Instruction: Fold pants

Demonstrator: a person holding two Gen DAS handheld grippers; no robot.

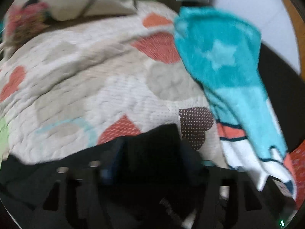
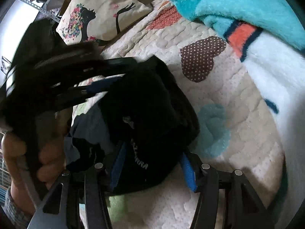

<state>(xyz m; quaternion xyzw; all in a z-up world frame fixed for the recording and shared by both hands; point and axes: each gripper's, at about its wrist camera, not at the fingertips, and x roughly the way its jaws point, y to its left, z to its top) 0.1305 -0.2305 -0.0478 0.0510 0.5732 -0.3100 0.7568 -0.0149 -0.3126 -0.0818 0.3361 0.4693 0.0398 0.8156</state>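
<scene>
The right gripper [image 2: 152, 164] has its blue pads [image 2: 187, 171] spread to either side of a bunched mound of black pants [image 2: 144, 103], which carries pale lettering on the fabric between them. The pads look to flank the cloth, not pinch it, though how firmly they bear on it cannot be told. The left gripper [image 2: 106, 74] reaches in from the far side of the same mound, its jaws parted around the upper edge of the fabric; a hand [image 2: 32, 152] grips its handle. In the left wrist view the picture is blurred, and dark cloth fills the gap between that gripper's fingers [image 1: 152, 152], so a grip there is uncertain.

The pants lie heaped on a quilted bedspread [image 2: 238, 95] with heart patches, just short of the brown dotted heart [image 2: 200, 61]. Beyond that heart a teal fleece blanket [image 2: 238, 3] is piled; up from the pants leans a printed cushion [image 2: 99, 13].

Judging by the heap, the garment is not yet flat; both tools probably sit at opposite sides of it so that the cloth can be drawn out between them. The soft fabric will likely sag and slip.
</scene>
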